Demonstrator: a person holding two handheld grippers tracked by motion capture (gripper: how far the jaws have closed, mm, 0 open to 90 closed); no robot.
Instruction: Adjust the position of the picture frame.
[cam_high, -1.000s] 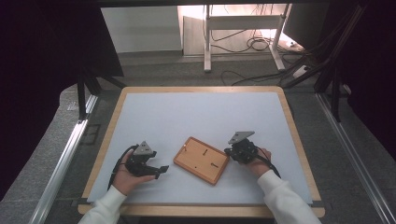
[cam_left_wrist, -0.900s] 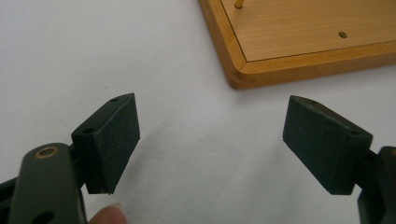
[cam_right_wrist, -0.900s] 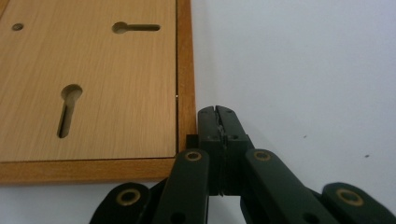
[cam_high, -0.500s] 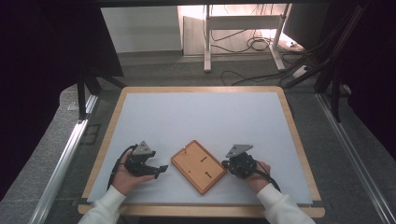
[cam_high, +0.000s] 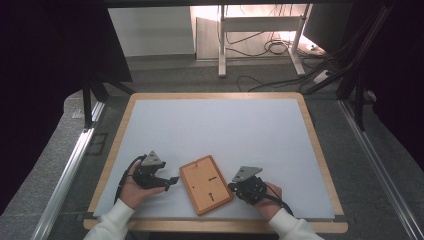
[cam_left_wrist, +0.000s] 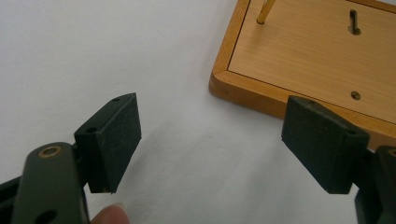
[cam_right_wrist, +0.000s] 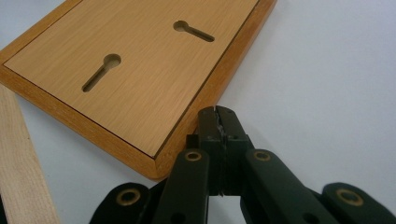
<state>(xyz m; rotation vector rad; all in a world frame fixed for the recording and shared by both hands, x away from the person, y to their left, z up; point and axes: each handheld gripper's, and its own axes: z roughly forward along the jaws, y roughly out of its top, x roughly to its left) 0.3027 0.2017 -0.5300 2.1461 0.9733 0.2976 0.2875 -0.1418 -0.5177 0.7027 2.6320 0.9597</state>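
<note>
On the white table (cam_high: 210, 130), left tool (cam_left_wrist: 210, 149) released, right tool (cam_right_wrist: 218, 112) clenched beside wooden board (cam_high: 206, 184).

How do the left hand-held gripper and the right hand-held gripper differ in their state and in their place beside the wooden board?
The left hand-held gripper has its jaws wide apart; the right hand-held gripper has them shut together, with nothing between. The left one lies at the wooden board's left side, the right one at its right edge. Both are black and hold nothing.
</note>
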